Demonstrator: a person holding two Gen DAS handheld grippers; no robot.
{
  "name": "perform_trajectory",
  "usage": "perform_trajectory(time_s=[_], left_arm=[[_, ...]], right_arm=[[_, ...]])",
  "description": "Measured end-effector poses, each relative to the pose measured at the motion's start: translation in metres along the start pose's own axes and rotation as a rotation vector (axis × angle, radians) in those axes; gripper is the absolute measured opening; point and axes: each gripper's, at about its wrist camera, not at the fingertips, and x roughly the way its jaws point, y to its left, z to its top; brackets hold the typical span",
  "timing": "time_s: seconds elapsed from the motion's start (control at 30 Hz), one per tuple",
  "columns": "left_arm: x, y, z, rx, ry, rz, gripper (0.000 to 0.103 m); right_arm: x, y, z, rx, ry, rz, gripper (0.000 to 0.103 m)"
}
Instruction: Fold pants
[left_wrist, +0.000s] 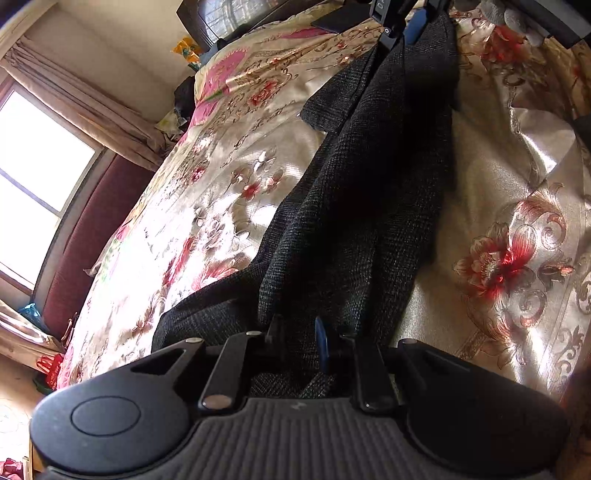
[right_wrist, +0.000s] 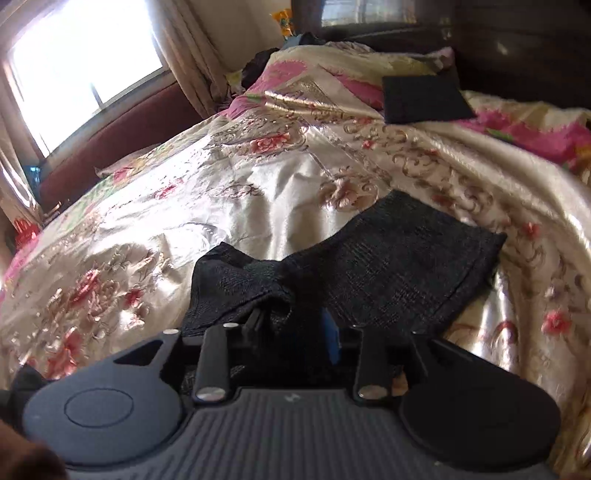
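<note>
Dark woven pants (left_wrist: 362, 206) are stretched lengthwise between the left gripper (left_wrist: 303, 343) and right gripper (right_wrist: 291, 325), both clamped on cloth.

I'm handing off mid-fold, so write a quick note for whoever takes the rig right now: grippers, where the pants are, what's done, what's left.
Left hand-held gripper: shut on the pants at one end.
Right hand-held gripper: shut on the pants at the other end; it shows at the top of the left view.
Pants: dark, stretched lengthwise between both grippers over the floral bedspread, legs roughly together, part resting on the bed.
A folded dark cloth lies near the pillows.
Done: both ends gripped.
Left: probably bring the ends together, lay the pants down, smooth, release.
</note>
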Motion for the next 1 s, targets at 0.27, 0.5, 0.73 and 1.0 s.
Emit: perform_trajectory(time_s=[0.27,0.5,0.73,1.0], left_arm=[[-0.001,-0.001,0.002,-0.028,-0.025,-0.02,0.036],[0.0,0.005,-0.003,-0.107,-0.033,-0.05,0.036],[0.003,0.013,-0.008,-0.152,-0.012,-0.052,0.036],[0.009,0.014,-0.002,-0.154,-0.015,-0.061,0.037]], right_arm=[[0.021,0.077,-0.021,-0.653,-0.041,-0.189,0.042],[0.035,0.117,-0.075,-1.184,-0.144,-0.331,0.065],[0.071,0.135,-0.061,-1.169,-0.126,-0.291,0.005],[0.004,-0.014,0.061,0.051,-0.137,0.031,0.002]])
